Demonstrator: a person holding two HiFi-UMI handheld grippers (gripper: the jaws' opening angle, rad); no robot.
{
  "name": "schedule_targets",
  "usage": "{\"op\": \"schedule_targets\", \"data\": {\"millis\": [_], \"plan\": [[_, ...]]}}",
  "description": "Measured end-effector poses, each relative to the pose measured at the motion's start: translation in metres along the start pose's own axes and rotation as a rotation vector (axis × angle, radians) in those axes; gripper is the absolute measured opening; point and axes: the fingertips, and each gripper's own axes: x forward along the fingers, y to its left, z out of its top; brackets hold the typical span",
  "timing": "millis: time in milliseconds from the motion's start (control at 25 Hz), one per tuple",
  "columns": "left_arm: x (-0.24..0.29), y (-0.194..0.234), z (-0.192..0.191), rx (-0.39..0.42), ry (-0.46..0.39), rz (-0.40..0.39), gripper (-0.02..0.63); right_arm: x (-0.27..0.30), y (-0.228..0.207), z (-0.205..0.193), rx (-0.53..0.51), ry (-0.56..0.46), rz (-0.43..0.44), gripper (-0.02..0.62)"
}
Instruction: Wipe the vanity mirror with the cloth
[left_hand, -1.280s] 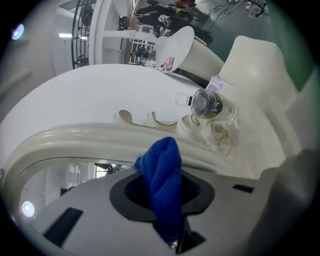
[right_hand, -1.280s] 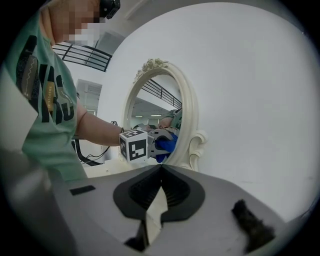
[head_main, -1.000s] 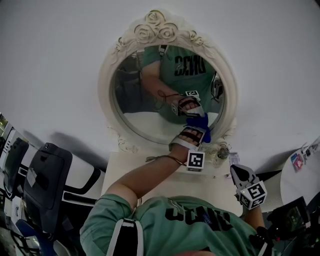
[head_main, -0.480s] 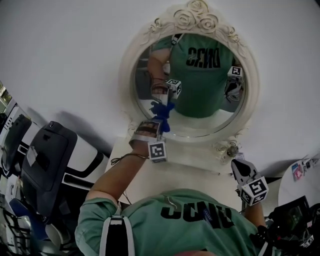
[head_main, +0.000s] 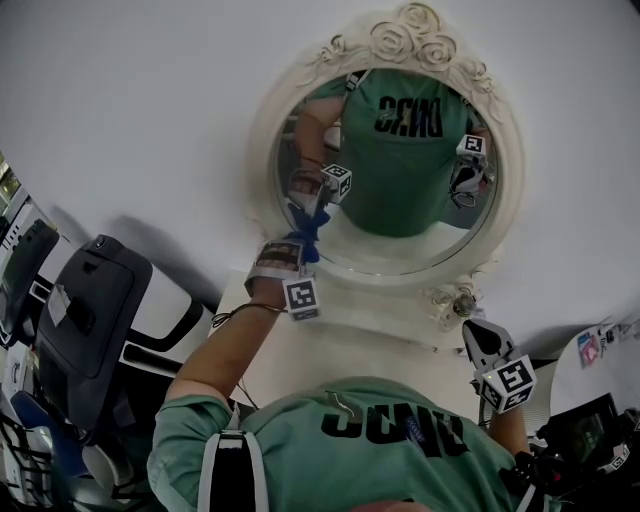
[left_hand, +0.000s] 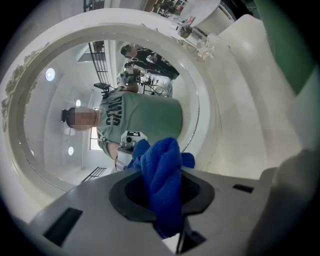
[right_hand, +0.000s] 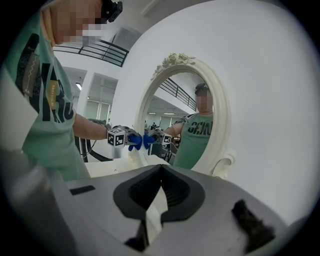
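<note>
An oval vanity mirror (head_main: 400, 190) in a cream carved frame (head_main: 405, 35) stands against the white wall. My left gripper (head_main: 298, 240) is shut on a blue cloth (head_main: 306, 236) and presses it against the glass at the mirror's lower left. In the left gripper view the blue cloth (left_hand: 162, 182) bulges out between the jaws, right at the mirror glass (left_hand: 115, 115). My right gripper (head_main: 478, 338) hangs low at the right, away from the mirror, jaws together with nothing between them. The right gripper view shows the mirror (right_hand: 182, 117) and the left gripper with the cloth (right_hand: 134, 139) from the side.
The mirror stands on a white vanity top (head_main: 360, 345). A small glass jar (head_main: 461, 301) sits by the mirror's lower right foot. A dark chair and equipment (head_main: 85, 320) fill the left; a screen (head_main: 585, 420) lies at the lower right.
My left gripper with the cloth has swept from the mirror's lower right across to its lower left. The right gripper has stayed put.
</note>
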Motion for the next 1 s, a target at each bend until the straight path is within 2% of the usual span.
{"op": "schedule_targets", "data": {"millis": [160,520,1000], "plan": [[0.012,-0.003,0.005,0.026,0.004,-0.012,0.097,-0.001,-0.001,-0.005,0.008,0.006,-0.001,0.012],[0.017,-0.001,0.019,0.032,0.007,-0.048,0.095,-0.008,-0.014,-0.016,0.034,0.011,-0.03,0.012],[0.003,-0.006,0.148,0.031,-0.192,-0.082,0.095,-0.015,-0.019,-0.024,0.058,-0.002,-0.035,0.012]]}}
